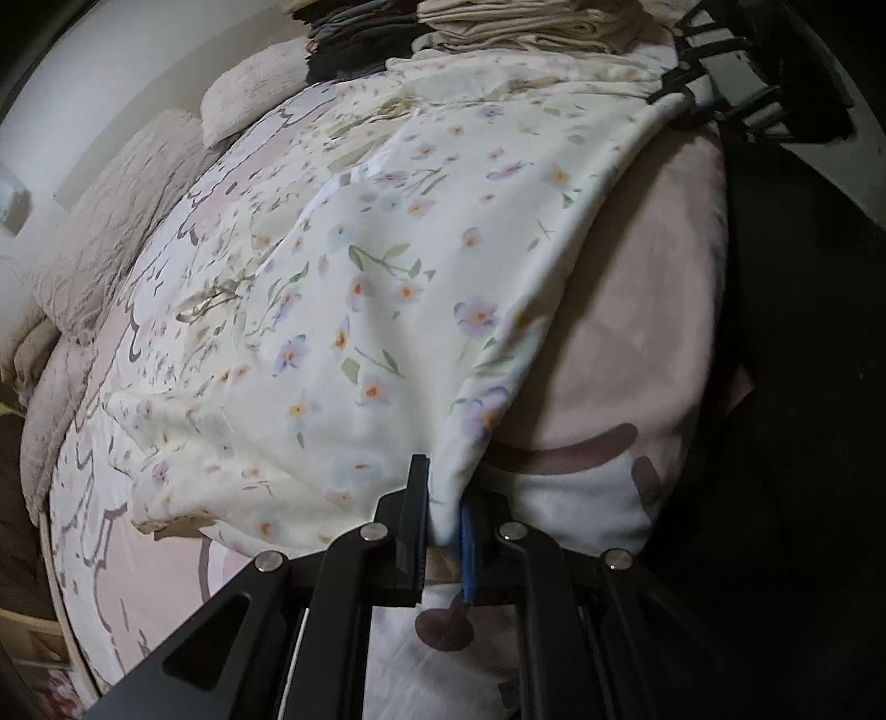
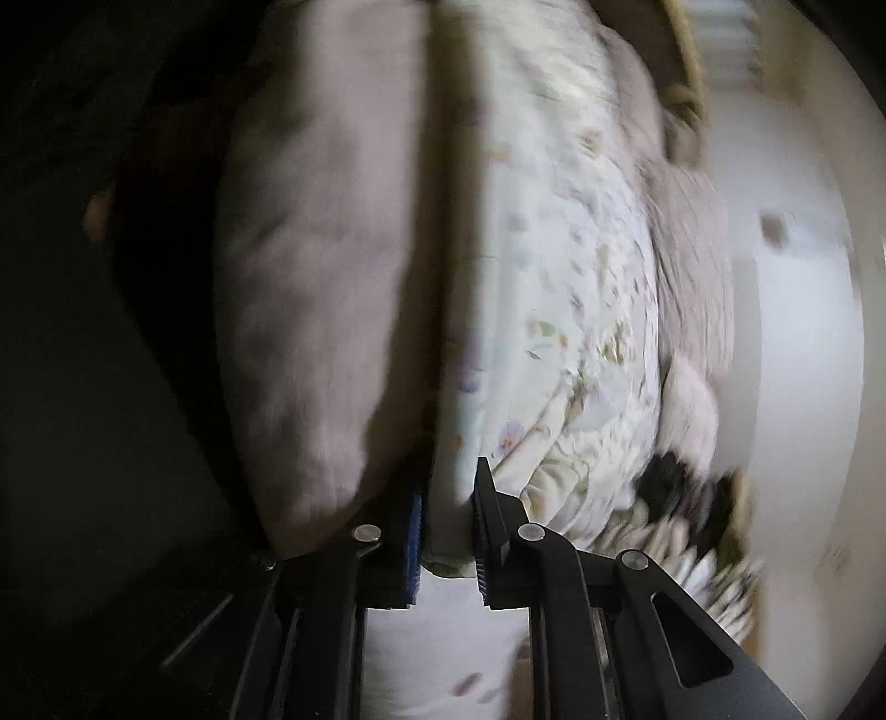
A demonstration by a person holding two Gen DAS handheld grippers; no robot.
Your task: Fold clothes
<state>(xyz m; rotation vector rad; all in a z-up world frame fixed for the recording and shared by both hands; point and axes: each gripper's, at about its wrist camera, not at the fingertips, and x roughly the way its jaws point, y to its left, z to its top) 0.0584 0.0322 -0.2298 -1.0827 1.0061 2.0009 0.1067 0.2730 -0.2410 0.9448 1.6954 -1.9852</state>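
Note:
A cream floral garment lies spread over the bed, its near edge lifted. My left gripper is shut on the garment's near corner, cloth bunched between the black finger and the blue pad. At the far right of the left wrist view, my right gripper holds the opposite corner. In the blurred right wrist view, my right gripper is shut on a fold of the same floral garment, which stretches away taut.
The pink and white patterned bedspread covers the bed. Stacks of folded clothes, cream and dark, sit at the far end. Fluffy beige pillows line the left side by a white wall.

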